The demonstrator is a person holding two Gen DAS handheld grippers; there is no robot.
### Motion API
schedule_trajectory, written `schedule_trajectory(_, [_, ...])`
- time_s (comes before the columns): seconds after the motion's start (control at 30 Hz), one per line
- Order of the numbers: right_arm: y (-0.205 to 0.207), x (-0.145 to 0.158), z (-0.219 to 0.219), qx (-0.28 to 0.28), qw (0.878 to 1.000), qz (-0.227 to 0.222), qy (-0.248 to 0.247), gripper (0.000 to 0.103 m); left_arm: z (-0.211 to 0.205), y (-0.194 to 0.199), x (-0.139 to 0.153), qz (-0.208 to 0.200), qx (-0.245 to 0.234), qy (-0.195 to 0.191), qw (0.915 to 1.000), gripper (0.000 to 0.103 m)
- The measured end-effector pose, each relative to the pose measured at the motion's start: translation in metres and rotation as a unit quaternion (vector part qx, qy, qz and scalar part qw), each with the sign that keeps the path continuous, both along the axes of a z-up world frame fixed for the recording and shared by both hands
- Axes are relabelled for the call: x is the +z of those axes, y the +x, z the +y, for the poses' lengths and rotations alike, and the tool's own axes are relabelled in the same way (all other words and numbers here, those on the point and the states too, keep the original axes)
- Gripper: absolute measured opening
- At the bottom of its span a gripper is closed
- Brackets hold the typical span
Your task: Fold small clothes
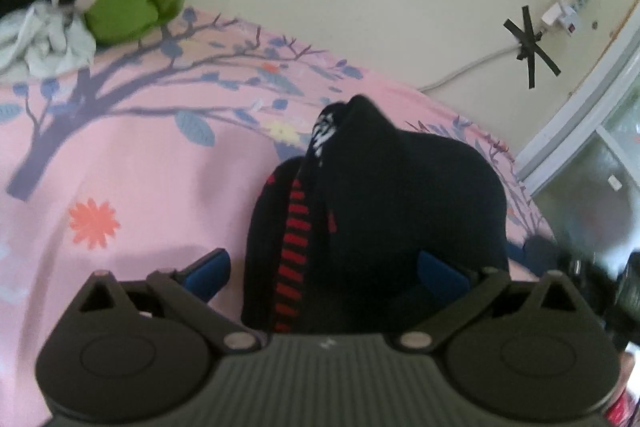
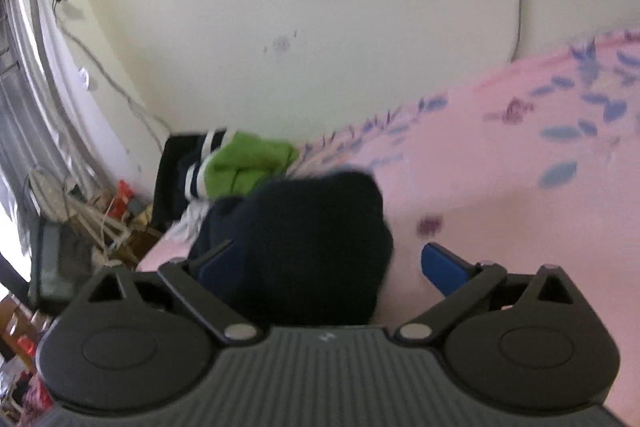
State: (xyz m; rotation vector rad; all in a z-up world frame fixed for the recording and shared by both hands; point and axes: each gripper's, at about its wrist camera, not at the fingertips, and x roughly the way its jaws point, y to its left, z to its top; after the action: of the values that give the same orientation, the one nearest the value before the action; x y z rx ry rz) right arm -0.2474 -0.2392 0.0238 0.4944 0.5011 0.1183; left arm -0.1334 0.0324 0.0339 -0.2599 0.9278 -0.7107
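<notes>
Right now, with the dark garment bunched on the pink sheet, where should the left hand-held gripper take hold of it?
Probably the raised peak of the dark garment, at its far end by the white print, coming down from above. It stands up off the pink sheet as a narrow ridge, so the wide-open left hand-held gripper could straddle it. The low near part looks too broad and flat.
</notes>
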Motion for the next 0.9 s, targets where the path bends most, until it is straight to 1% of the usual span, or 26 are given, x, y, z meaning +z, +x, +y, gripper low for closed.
schedule_trajectory(0.03, [0.002, -0.005, 0.004, 0.009, 1.000, 0.009, -0.004, 0.096, 0.001, 0.001, -0.003, 0.002, 0.001, -0.005, 1.0000, 0.103])
schedule_trajectory(0.1, [0.008, -0.013, 0.012, 0.017, 1.000, 0.020, -0.009, 0.097, 0.002, -0.001, -0.004, -0.014, -0.001, -0.001, 0.9999, 0.103])
schedule_trajectory(0.2, [0.019, -0.027, 0.017, 0.031, 0.999, 0.034, 0.023, 0.097, 0.000, -0.008, -0.007, -0.047, -0.003, 0.014, 0.9988, 0.103])
schedule_trajectory(0.27, [0.021, -0.028, 0.019, 0.034, 0.999, 0.033, 0.022, 0.097, 0.002, -0.013, -0.010, -0.068, -0.003, 0.008, 0.9976, 0.103])
schedule_trajectory(0.3, [0.021, -0.029, 0.019, 0.035, 0.999, 0.031, 0.024, 0.097, 0.002, -0.015, -0.010, -0.072, -0.001, 0.007, 0.9974, 0.103])
schedule_trajectory(0.43, [0.020, -0.032, 0.015, 0.039, 0.998, 0.026, 0.040, 0.097, 0.000, -0.016, -0.009, -0.078, 0.003, 0.009, 0.9969, 0.103])
schedule_trajectory(0.9, [0.020, -0.033, 0.015, 0.038, 0.998, 0.019, 0.038, 0.097, 0.001, -0.016, -0.011, -0.079, 0.004, 0.003, 0.9968, 0.103])
